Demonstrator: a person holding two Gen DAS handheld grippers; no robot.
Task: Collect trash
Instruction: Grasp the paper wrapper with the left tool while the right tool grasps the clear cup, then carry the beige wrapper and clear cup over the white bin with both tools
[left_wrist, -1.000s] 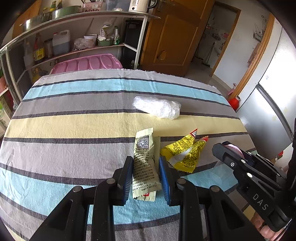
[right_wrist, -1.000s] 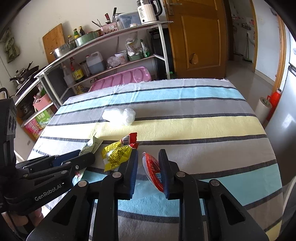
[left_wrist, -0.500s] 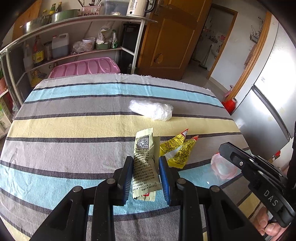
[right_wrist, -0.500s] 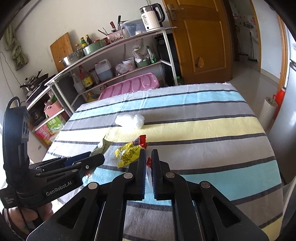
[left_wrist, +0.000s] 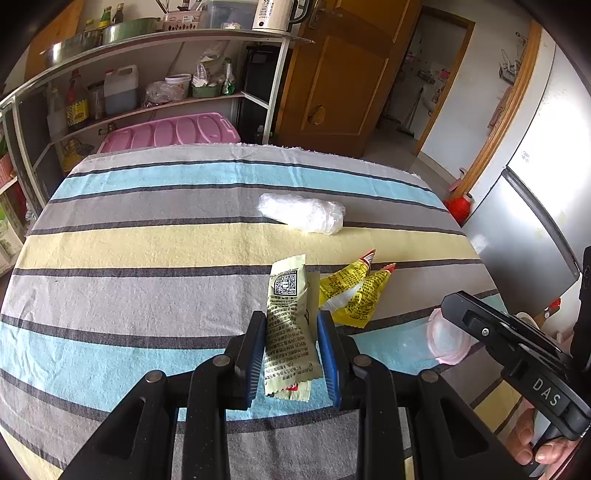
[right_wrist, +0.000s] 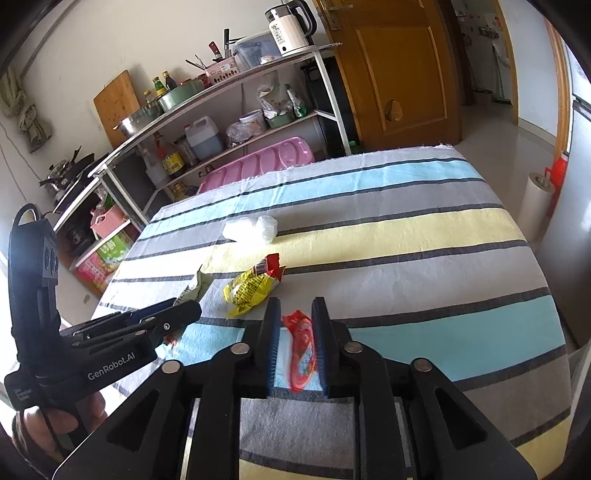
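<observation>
My left gripper (left_wrist: 291, 321) is shut on a pale green wrapper (left_wrist: 286, 284) with a QR code, held across its width just above the striped tablecloth (left_wrist: 147, 251). Beside it lies a crumpled yellow wrapper (left_wrist: 354, 295). Farther back rests a white plastic bag (left_wrist: 303, 216). My right gripper (right_wrist: 296, 306) has its jaws opening, and a blurred red wrapper (right_wrist: 301, 347) hangs loose between them, close to the right pad. The right wrist view also shows the left gripper (right_wrist: 184, 310), the yellow wrapper (right_wrist: 251, 290) and the white bag (right_wrist: 251, 229).
A metal shelf rack (right_wrist: 229, 85) with bottles, bowls and a kettle stands behind the table, with a pink tub lid (left_wrist: 170, 131) against it. A wooden door (left_wrist: 340, 74) and a grey fridge (left_wrist: 524, 221) are at the right. A paper roll (right_wrist: 535, 206) stands on the floor.
The right jaws closed tight on the red wrapper half a second ago and have parted again. The left gripper keeps its hold on the green wrapper and has hardly moved.
</observation>
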